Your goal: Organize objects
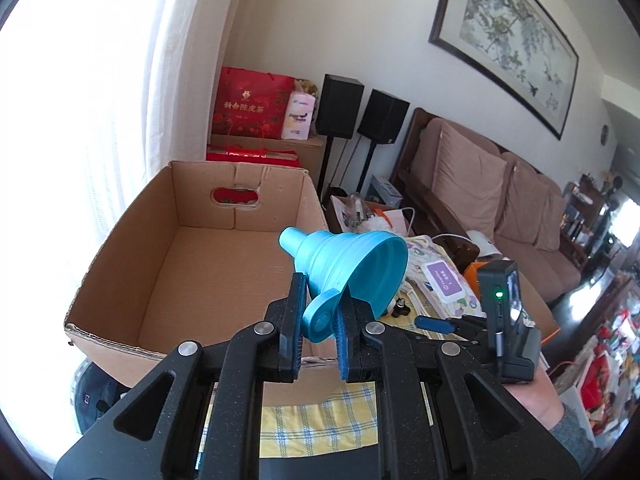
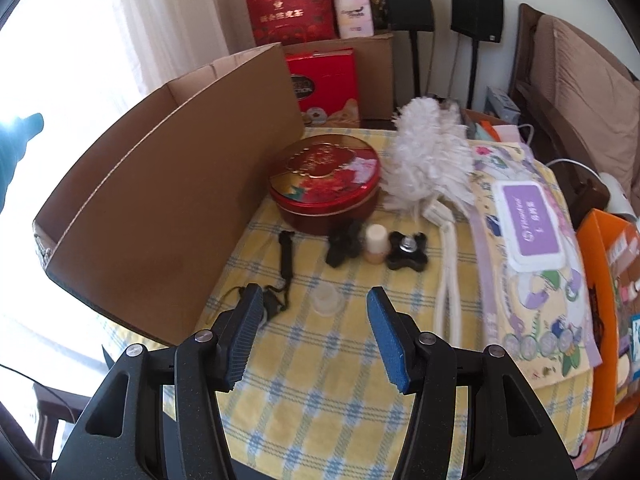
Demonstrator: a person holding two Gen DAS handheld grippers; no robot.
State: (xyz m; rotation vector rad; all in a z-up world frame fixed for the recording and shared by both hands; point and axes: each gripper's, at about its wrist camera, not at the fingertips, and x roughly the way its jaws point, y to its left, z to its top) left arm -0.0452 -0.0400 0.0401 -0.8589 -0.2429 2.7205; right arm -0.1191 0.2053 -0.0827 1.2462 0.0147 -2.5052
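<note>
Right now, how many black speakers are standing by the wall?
2. One speaker stands on a stand beside the red bag; the other speaker stands just right of it, next to the sofa. More may be hidden.

Left wrist looks down into our box (image 1: 224,264) from close above; right wrist sits low over the table (image 2: 320,380), box (image 2: 168,216) shared.

Blown-out window glare left; fisheye edges warped.
</note>
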